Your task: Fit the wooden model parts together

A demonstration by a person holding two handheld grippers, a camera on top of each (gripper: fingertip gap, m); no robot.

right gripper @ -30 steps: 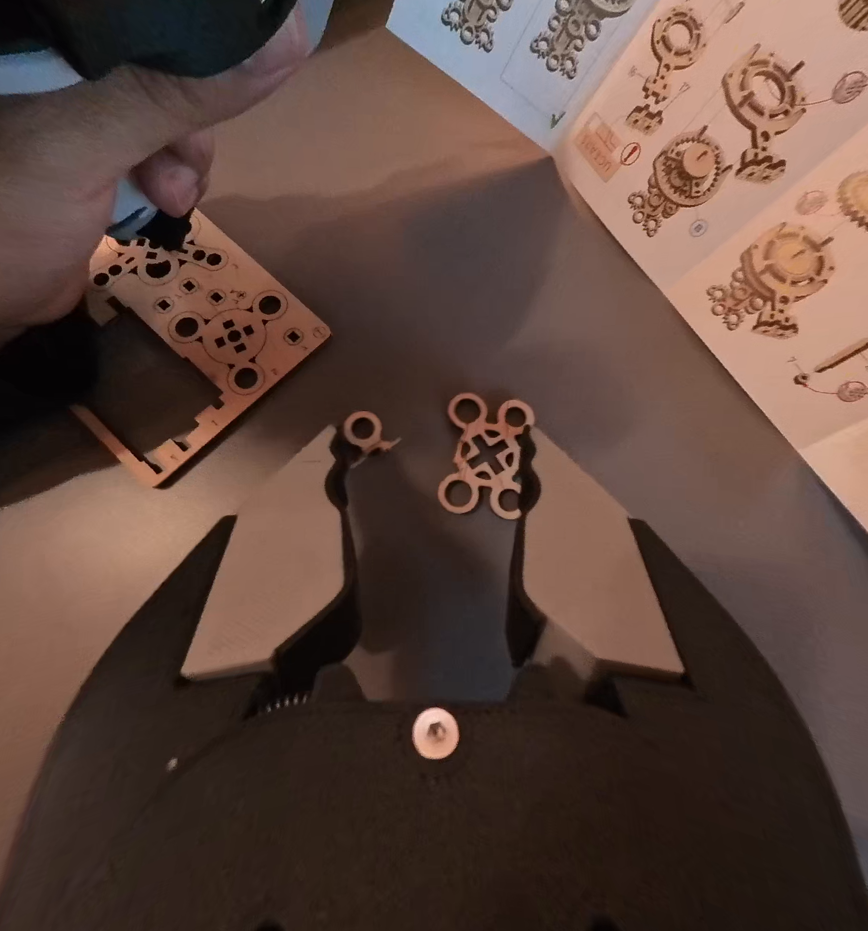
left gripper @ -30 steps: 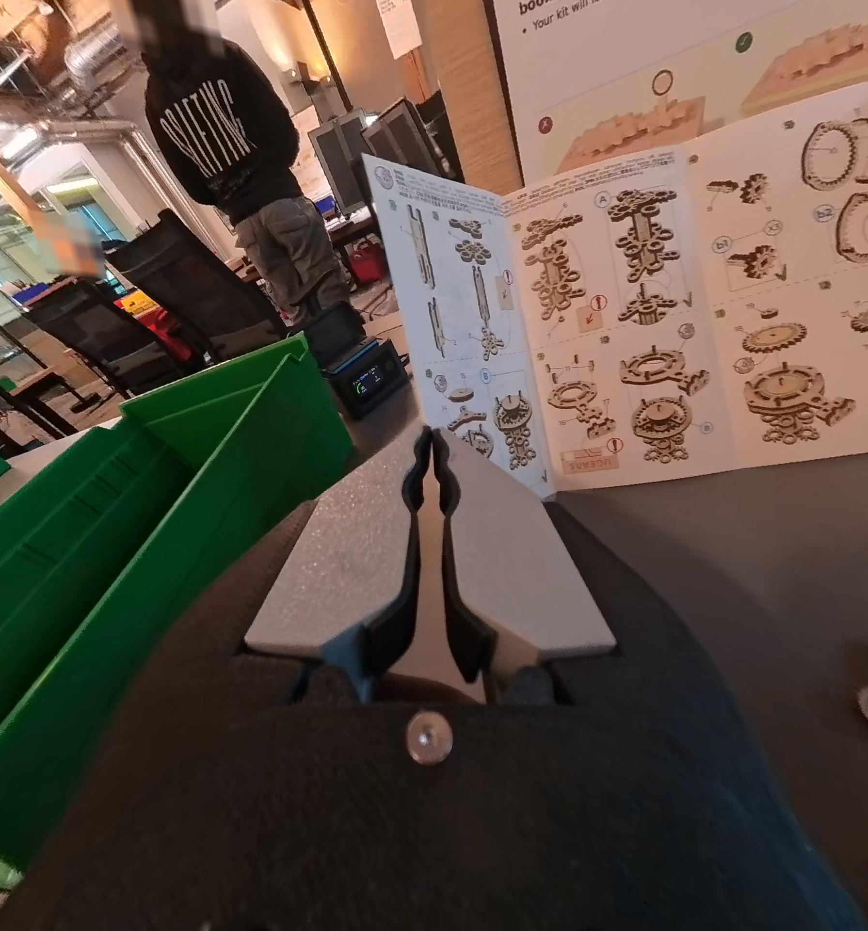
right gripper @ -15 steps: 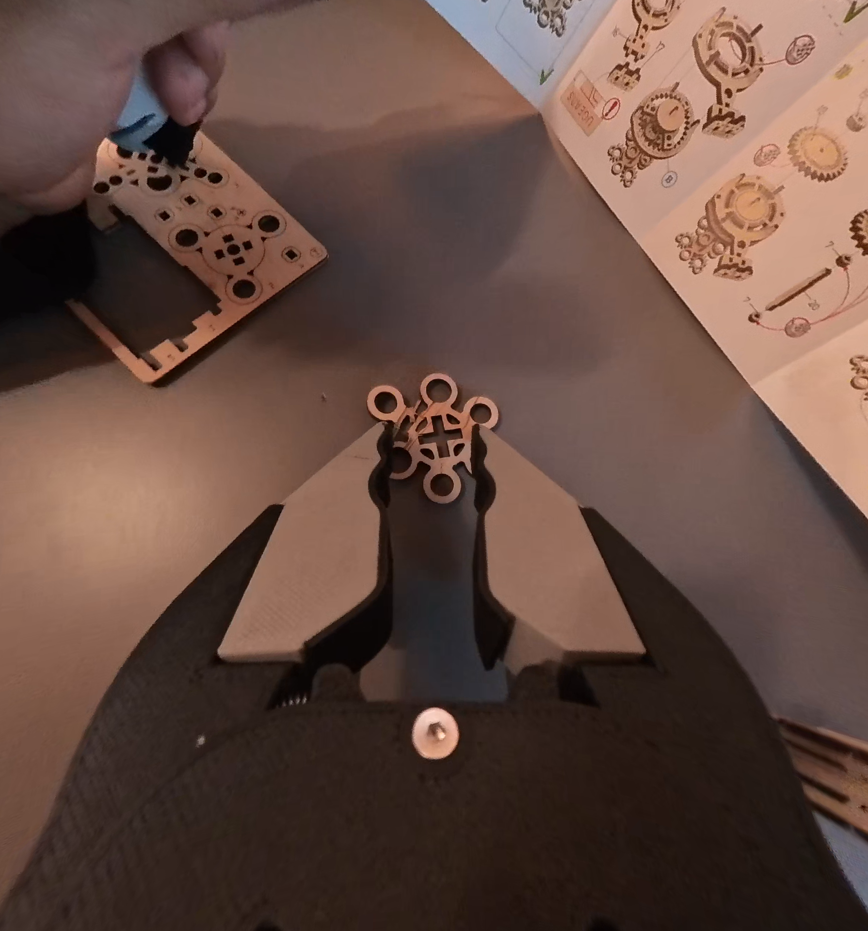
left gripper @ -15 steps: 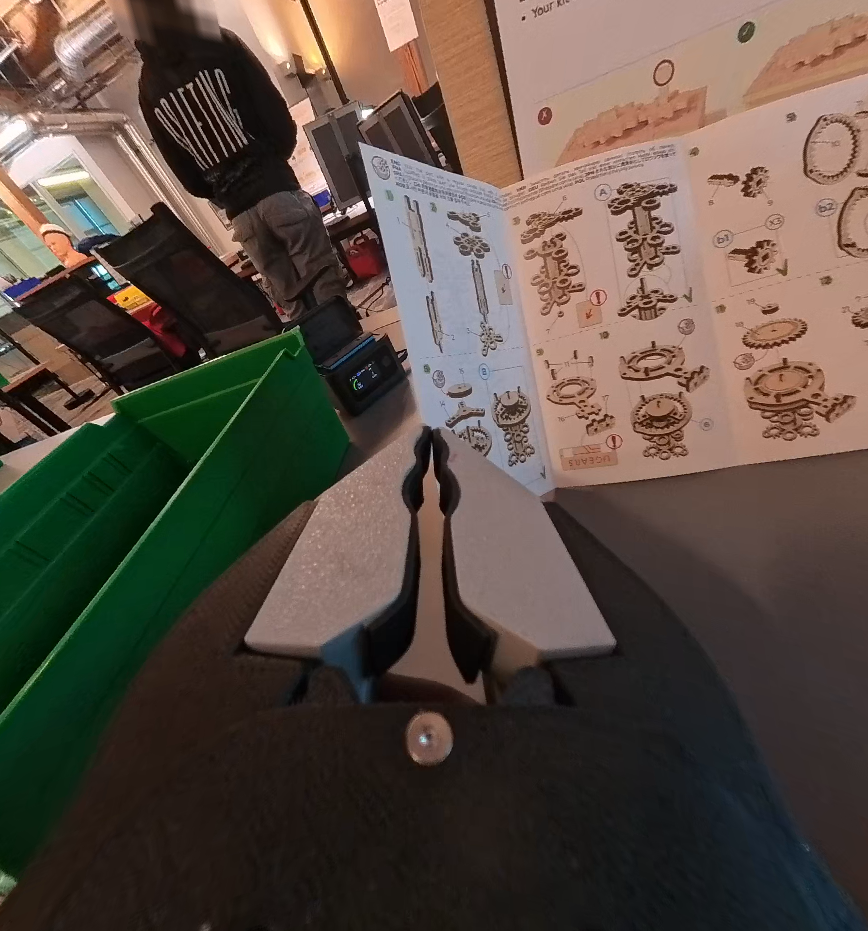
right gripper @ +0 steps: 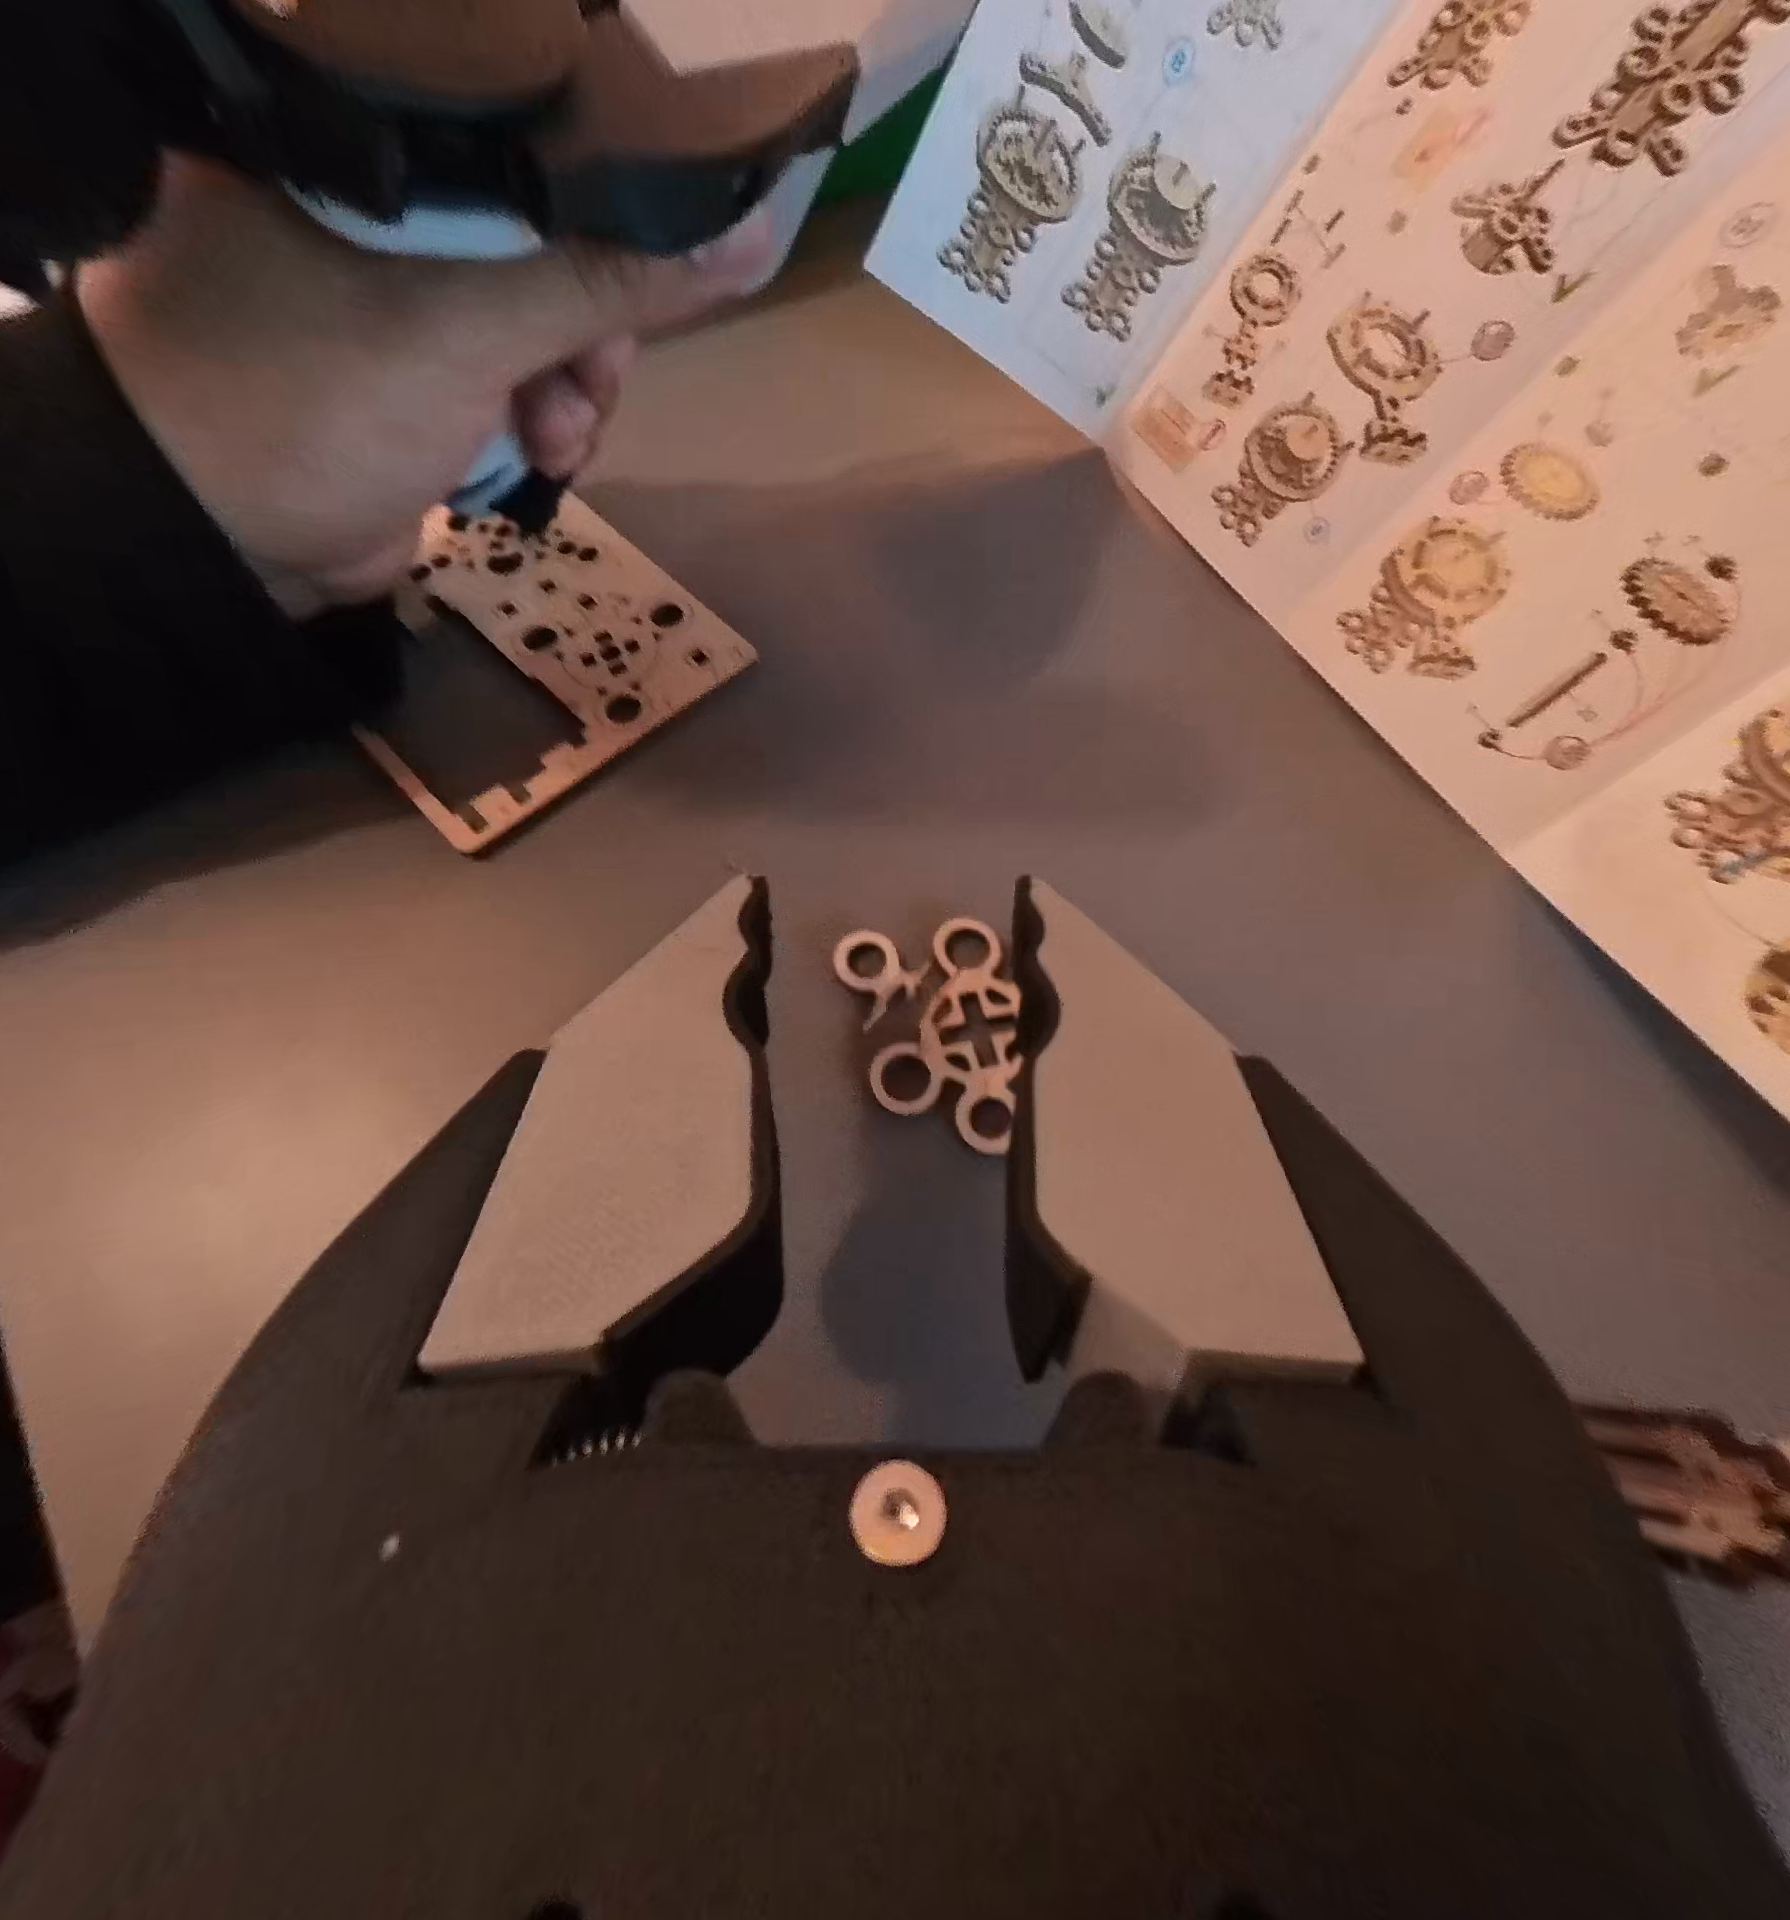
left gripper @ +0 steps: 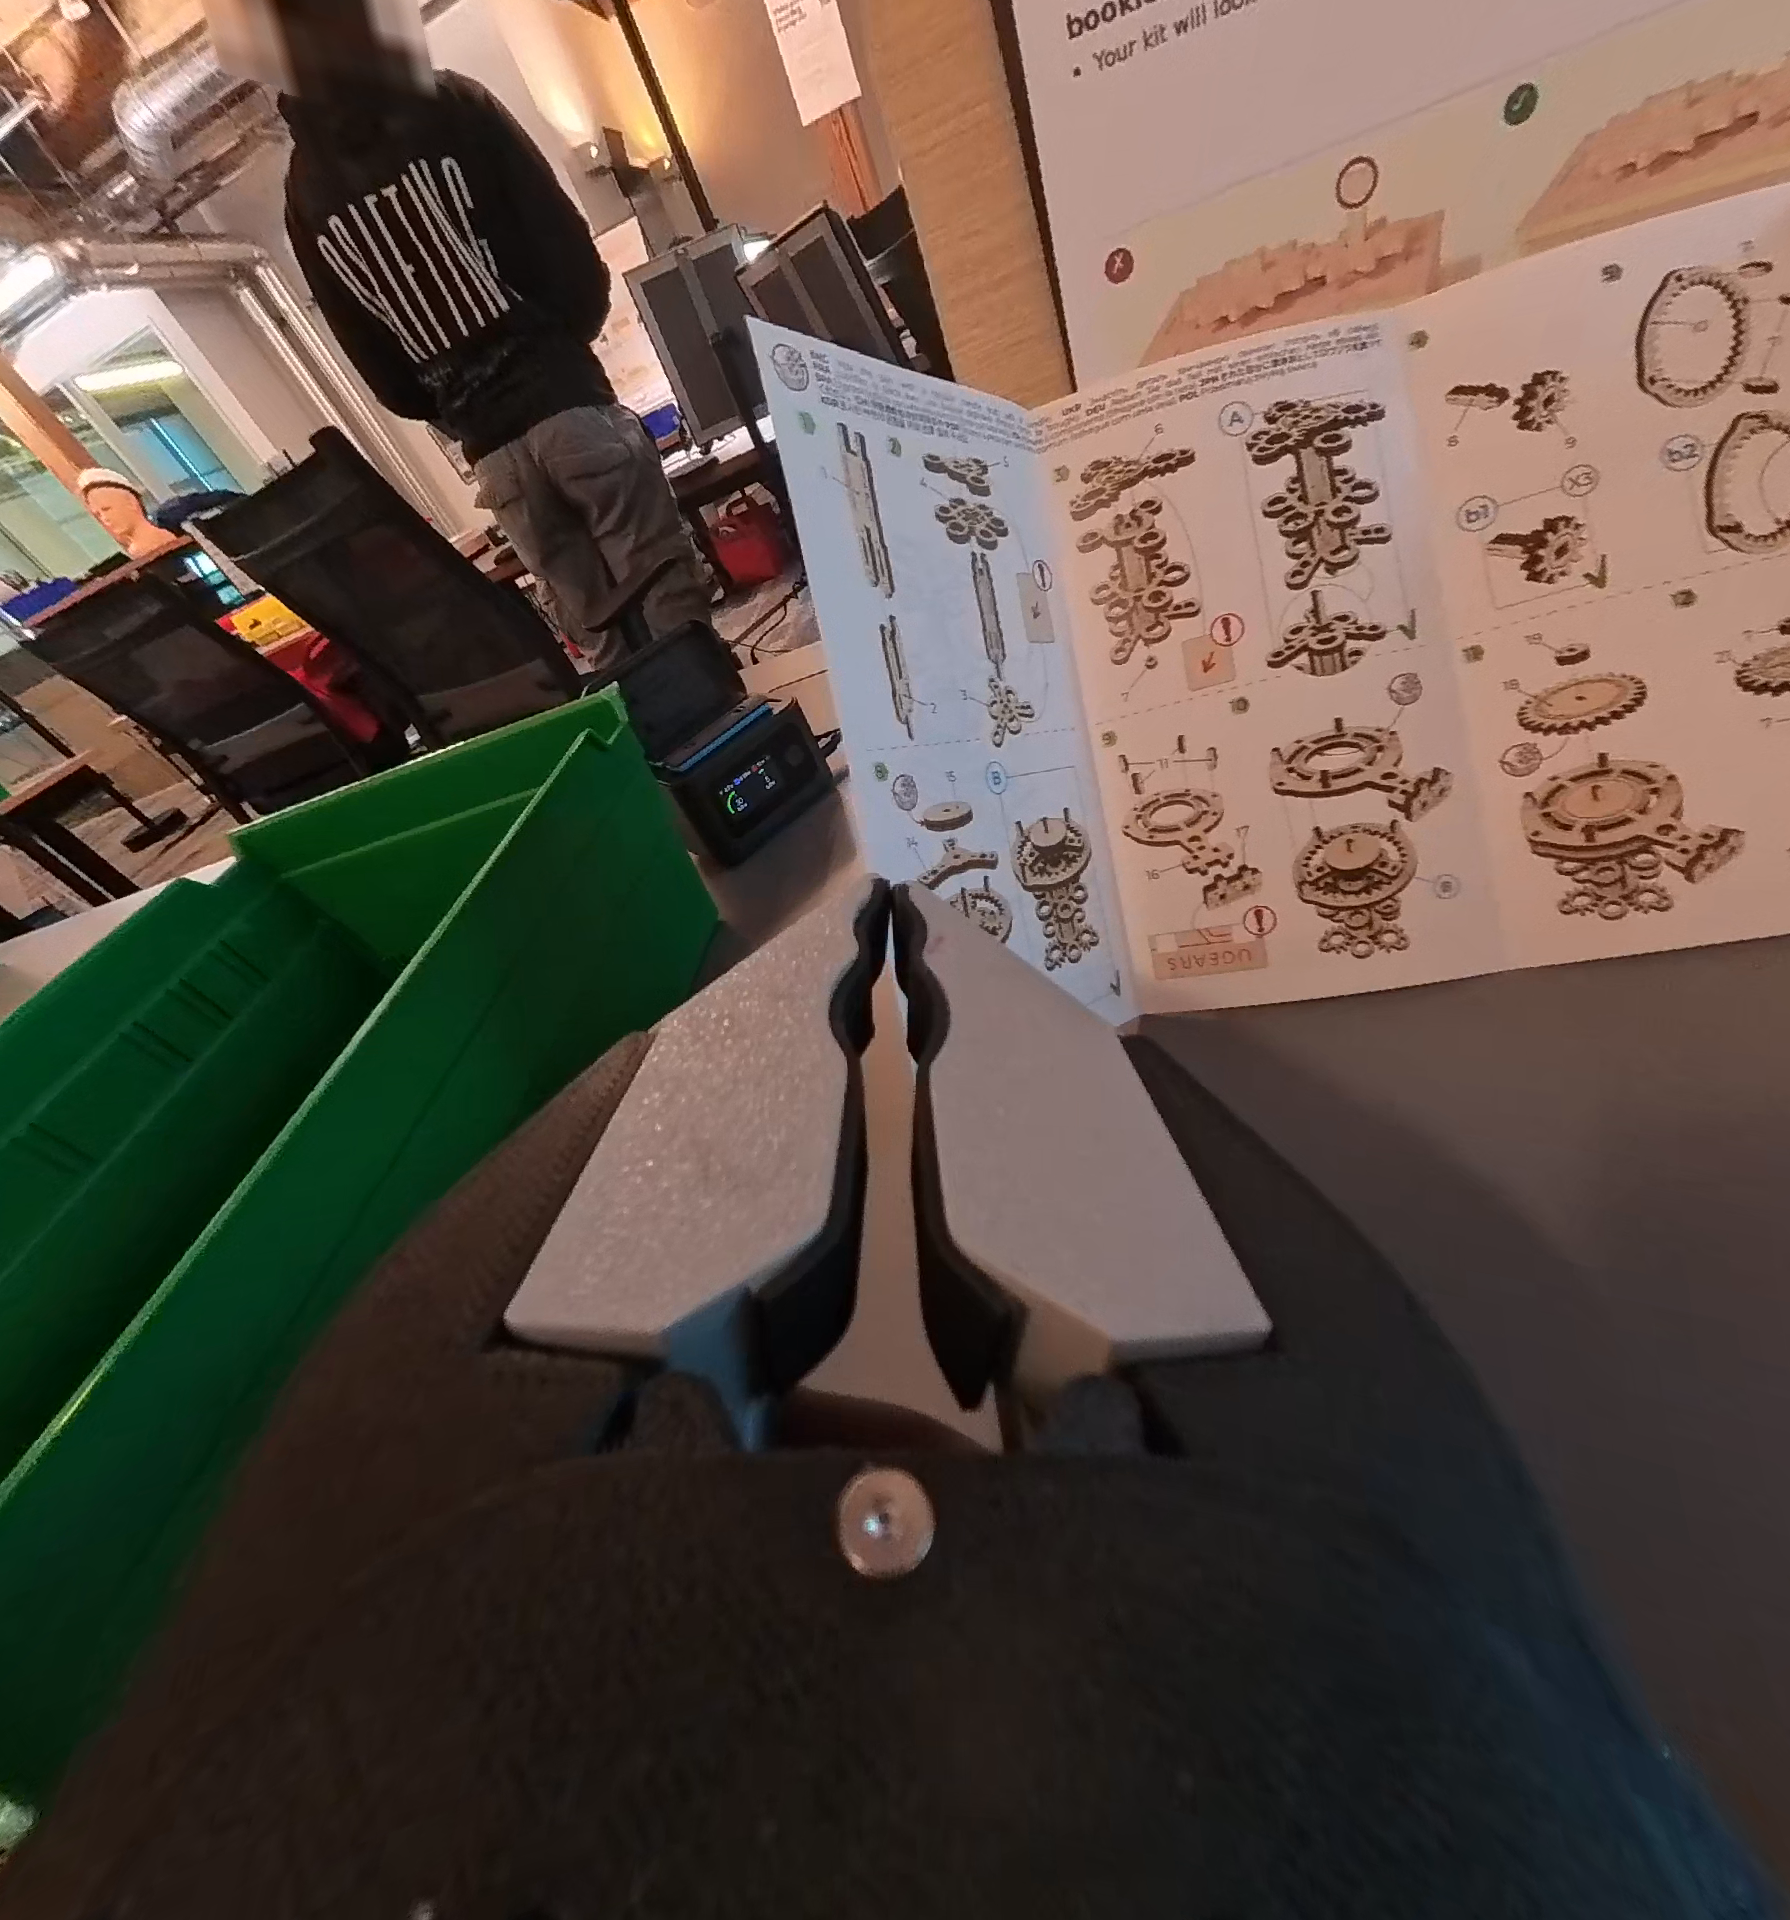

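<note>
In the right wrist view a flat wooden part made of joined rings with a cross-shaped hole lies on the grey table between my right gripper's fingers, close against the right finger. A small loose ring piece lies at its left. My right gripper is open and holds nothing. A wooden cut-out sheet lies farther left, under a hand that holds the left gripper's handle. In the left wrist view my left gripper is shut and empty, raised above the table.
An unfolded instruction booklet stands along the back of the table. Green bins stand at the left. A blurred wooden part lies at the right gripper's right side. A person, chairs and a small black device are behind. The left gripper's tips are roughly 20 cm from the right gripper's.
My right gripper had narrowed around the ringed part half a second ago; now its fingers stand wider apart and the part lies beside the right finger. The left gripper has hardly moved.
</note>
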